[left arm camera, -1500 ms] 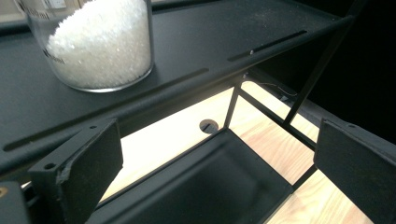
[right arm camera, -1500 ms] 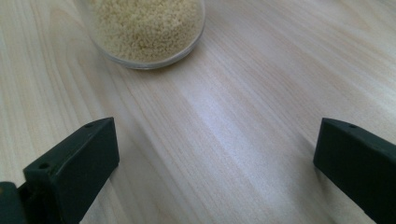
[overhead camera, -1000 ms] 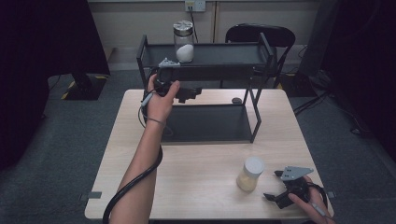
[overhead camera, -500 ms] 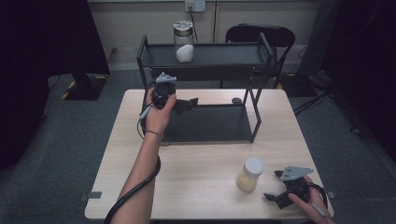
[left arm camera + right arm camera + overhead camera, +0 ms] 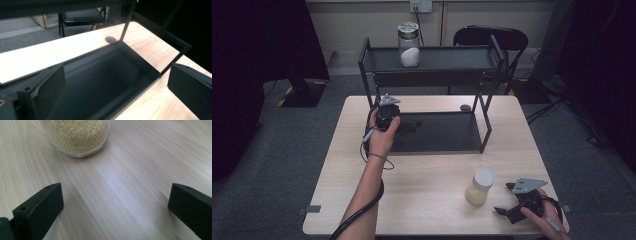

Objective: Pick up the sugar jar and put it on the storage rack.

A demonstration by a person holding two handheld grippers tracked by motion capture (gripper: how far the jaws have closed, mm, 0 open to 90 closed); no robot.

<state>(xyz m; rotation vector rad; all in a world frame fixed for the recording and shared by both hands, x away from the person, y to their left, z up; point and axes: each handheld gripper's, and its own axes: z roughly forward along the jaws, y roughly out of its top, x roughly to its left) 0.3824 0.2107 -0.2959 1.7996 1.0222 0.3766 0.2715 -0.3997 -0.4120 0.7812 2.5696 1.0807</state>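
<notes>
A: What is seen, from largest to smallest?

B: A light wooden tabletop (image 5: 432, 200) is spread across the middle of the high view. A black two-tier metal rack (image 5: 432, 65) is stood on its far half, in the upper centre of the frame. The rack's lower tray (image 5: 100, 82) is seen at the centre of the left gripper view, with nothing lying in the part shown. A black chair (image 5: 492, 37) is placed behind the rack, at the upper right.

A: And the jars?

B: A glass jar with a metal lid (image 5: 408, 44), part-filled with something white, is stood on the top shelf, left of centre. A second jar with a white lid (image 5: 479, 186), filled with yellowish grains, is stood on the tabletop at the lower right; its base is seen at the top of the right gripper view.

A: The tools?

B: The left tool (image 5: 404, 126) is held at the left end of the lower tray, its jaws spread wide and nothing between them. The right tool (image 5: 507, 211) is rested near the lower right of the frame, just beside the grain jar, apart from it, jaws likewise wide apart.
</notes>
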